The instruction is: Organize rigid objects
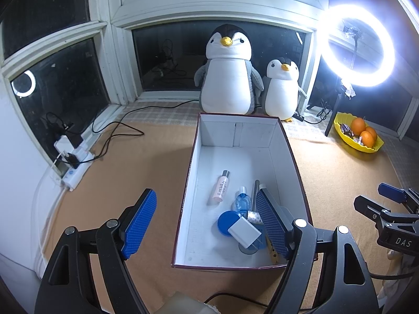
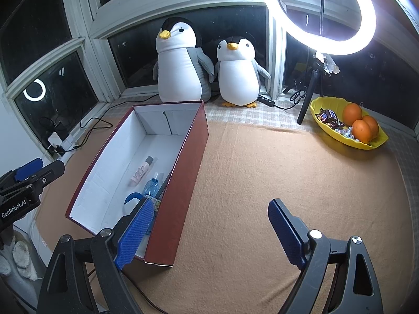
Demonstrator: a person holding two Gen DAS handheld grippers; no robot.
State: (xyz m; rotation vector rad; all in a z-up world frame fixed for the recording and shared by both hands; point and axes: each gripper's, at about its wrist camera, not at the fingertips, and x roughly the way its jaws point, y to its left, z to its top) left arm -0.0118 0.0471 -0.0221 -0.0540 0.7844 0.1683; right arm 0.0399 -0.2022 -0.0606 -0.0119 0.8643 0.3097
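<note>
Cardboard box (image 1: 243, 141), light and stiff, is sitting on the tan table (image 2: 262, 183), best gripped by a wall. Inside, near its front, are lying a blue lid (image 1: 227, 222), white block (image 1: 244, 232), pink tube (image 1: 220, 187) and clear bottle (image 1: 241, 202), all small, hard, likely slippery. Both tools, left (image 1: 207, 225) and right (image 2: 209, 233), are gaping wide, holding nothing.

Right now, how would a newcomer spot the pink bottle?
Find the long red box with white inside, in front of the penguins. The pink bottle lies on its floor, farther in than the blue bottle and the other items; it alone is pale pink with a grey cap.
</note>
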